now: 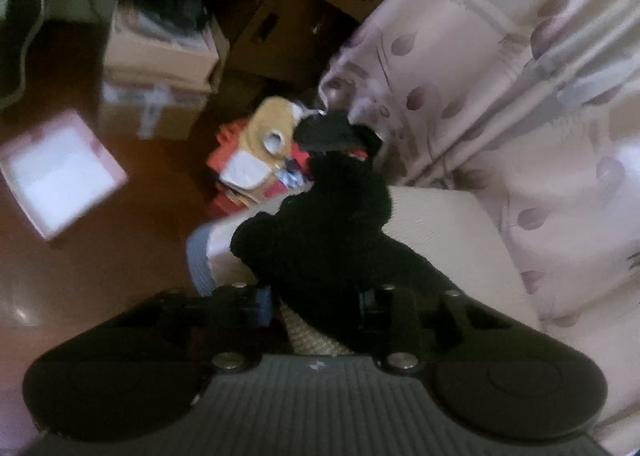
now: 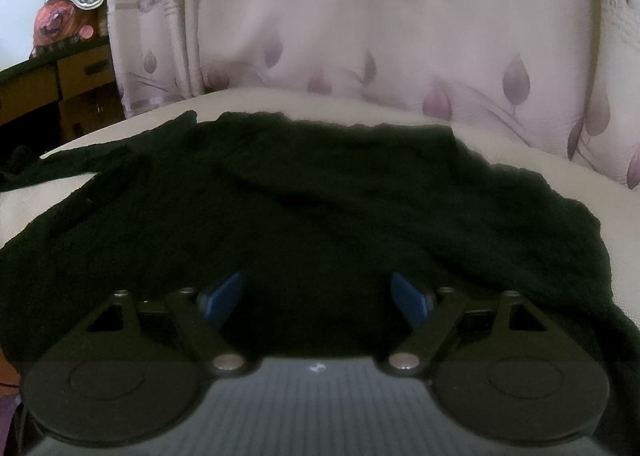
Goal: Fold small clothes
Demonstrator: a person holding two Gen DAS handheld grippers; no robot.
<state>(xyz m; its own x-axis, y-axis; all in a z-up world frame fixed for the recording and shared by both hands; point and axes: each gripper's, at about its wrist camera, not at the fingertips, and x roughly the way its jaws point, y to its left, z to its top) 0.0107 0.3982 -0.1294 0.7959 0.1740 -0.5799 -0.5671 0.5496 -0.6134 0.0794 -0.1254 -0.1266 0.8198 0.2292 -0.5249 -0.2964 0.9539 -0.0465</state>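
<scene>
A black knitted garment [image 2: 312, 192] lies spread over a cream table top [image 2: 520, 152]. My right gripper [image 2: 318, 296] is open, its blue pads [image 2: 224, 296] apart and low over the garment's near part. In the left wrist view my left gripper [image 1: 316, 296] is shut on a bunched part of the black garment [image 1: 320, 224], which rises from between the jaws over the table's corner [image 1: 440, 224]. A sleeve [image 2: 100, 156] trails toward the table's left edge.
A pale curtain with purple leaf prints [image 2: 400, 36] hangs right behind the table. On the brown floor are cardboard boxes [image 1: 160, 68], a pink-edged box [image 1: 60, 172] and a pile of red and yellow things [image 1: 260, 152]. A dark wooden cabinet [image 2: 60, 84] stands at left.
</scene>
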